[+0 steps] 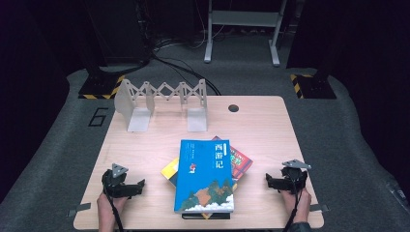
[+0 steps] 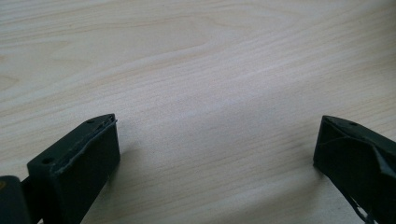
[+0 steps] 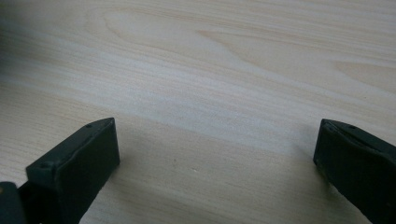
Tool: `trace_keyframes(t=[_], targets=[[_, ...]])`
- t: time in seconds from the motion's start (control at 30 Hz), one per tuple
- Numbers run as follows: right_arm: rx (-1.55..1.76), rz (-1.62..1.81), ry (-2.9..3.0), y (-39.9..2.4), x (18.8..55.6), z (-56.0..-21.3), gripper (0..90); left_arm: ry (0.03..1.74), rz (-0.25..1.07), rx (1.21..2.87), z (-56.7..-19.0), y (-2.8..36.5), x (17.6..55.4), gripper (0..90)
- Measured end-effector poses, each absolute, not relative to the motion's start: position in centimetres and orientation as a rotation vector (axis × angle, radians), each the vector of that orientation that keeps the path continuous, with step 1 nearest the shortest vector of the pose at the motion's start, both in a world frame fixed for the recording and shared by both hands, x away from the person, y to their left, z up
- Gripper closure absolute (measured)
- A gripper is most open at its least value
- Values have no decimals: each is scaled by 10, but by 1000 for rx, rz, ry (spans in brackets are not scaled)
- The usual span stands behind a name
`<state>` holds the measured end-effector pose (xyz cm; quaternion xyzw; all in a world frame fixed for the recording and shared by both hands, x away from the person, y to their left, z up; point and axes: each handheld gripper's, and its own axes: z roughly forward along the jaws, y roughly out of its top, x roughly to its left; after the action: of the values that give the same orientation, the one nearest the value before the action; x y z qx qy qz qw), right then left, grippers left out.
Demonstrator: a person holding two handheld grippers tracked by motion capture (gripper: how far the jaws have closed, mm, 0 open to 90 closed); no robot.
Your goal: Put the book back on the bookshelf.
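A stack of books lies at the front middle of the wooden table (image 1: pixel 261 130): a blue book (image 1: pixel 205 176) on top, a red one (image 1: pixel 239 162) and a yellow one (image 1: pixel 170 171) poking out beneath. At the back left stands a grey folding book rack (image 1: pixel 162 104). My left gripper (image 1: pixel 140 186) rests on the table left of the stack, pointing toward it, open and empty. My right gripper (image 1: pixel 269 181) rests to the right of the stack, also pointing toward it, open and empty. In the left gripper view its gripper (image 2: pixel 217 140) has jaws wide apart over bare wood, as does the gripper (image 3: pixel 217 140) in the right gripper view.
A round cable hole (image 1: pixel 233 108) sits in the table near its back edge. Grey carpet surrounds the table, with a metal stand (image 1: pixel 241 29) and cables (image 1: pixel 183 65) behind it. Bare wood lies between the rack and the books.
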<state>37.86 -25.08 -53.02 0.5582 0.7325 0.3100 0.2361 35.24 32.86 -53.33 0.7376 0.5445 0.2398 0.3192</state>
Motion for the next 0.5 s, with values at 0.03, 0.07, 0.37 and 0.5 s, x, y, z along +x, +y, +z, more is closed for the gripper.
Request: trace_keyframes(t=[0.03,0.07,0.37,0.5], targets=[[1532,851,2008,-251,379,-530,0,1432,630,1940,-533,329,352,3],[1546,859,1996,-250,379,-530,0,1434,628,1939,-533,329,352,3],[1538,851,2005,-250,379,-530,0,1434,631,1938,-533,328,352,4],[1540,880,2013,-251,379,-528,0,1435,633,1934,-533,328,352,6]])
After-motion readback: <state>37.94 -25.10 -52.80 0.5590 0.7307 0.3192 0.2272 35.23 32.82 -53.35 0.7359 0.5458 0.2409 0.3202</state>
